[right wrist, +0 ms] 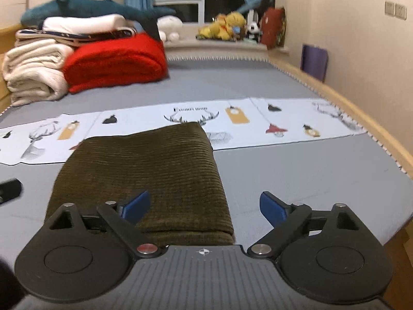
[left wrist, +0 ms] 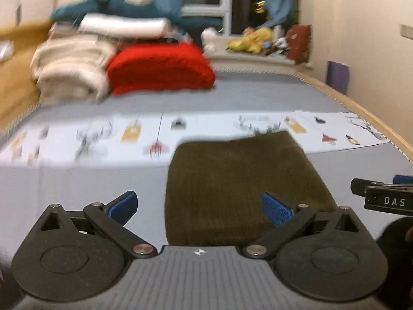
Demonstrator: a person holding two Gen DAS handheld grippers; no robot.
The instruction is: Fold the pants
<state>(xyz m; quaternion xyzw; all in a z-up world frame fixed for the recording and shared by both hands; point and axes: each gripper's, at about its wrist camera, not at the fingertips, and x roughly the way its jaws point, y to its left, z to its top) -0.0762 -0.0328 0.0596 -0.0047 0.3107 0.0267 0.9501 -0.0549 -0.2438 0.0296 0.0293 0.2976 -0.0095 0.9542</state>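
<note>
Pants (right wrist: pixel 144 178): folded into a compact rectangle, flat on the bed (right wrist: pixel 296 178) near its front edge.
Left tongs (left wrist: pixel 200 206): open, empty.
Right tongs (right wrist: pixel 205 208): open, empty.
Remaining: apparently nothing.

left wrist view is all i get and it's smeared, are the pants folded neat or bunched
Observer: Neat. In the right wrist view the olive pants lie as one flat folded rectangle on the grey bed sheet, with a clean rounded fold along the near right edge.
Operator: is the right gripper holding them
Observer: No. The right gripper is wide open, nothing between its blue pads; the left pad hangs over the pants, the right pad over bare sheet.
Operator: can't read what's on the white stack in back
Observer: A dark teal plush shark lies across the folded white blankets, beside the red blanket.
</note>
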